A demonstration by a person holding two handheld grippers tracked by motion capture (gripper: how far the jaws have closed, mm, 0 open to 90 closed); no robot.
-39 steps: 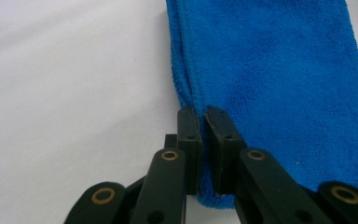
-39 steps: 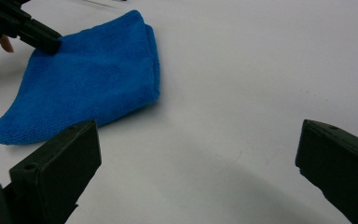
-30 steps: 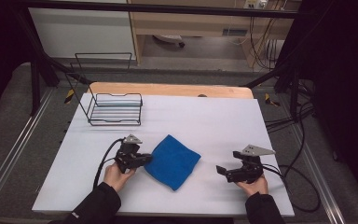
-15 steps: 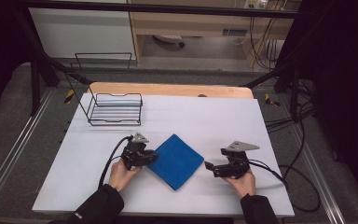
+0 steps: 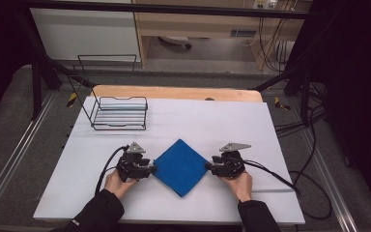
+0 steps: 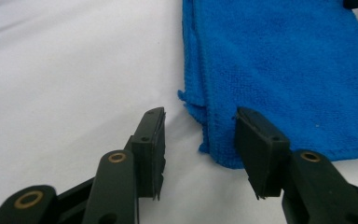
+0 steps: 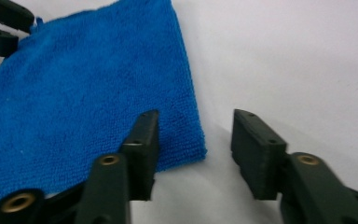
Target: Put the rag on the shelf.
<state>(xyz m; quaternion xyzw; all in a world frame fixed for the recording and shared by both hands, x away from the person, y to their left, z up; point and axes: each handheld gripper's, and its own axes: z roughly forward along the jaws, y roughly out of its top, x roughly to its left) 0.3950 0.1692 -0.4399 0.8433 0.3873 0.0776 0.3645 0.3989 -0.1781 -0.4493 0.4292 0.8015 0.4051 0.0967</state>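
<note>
The left gripper [image 5: 150, 169], its jaws just opening and spread, straddles the near left corner of a folded blue cloth [image 5: 180, 166] without pinching it. The right gripper [image 5: 209, 167], its jaws just closing yet still apart, frames the opposite corner. The cloth lies flat between them on the white table [image 5: 212, 121]. Farther back, a wire basket [image 5: 119, 113] holds folded pale cloths [image 5: 121, 104].

Black sleeves [image 5: 99, 212], black fingers [image 6: 151, 144] with brass rivets, grey three-cornered plates, black trailing cables

No legible text anywhere (views seem blurry).
</note>
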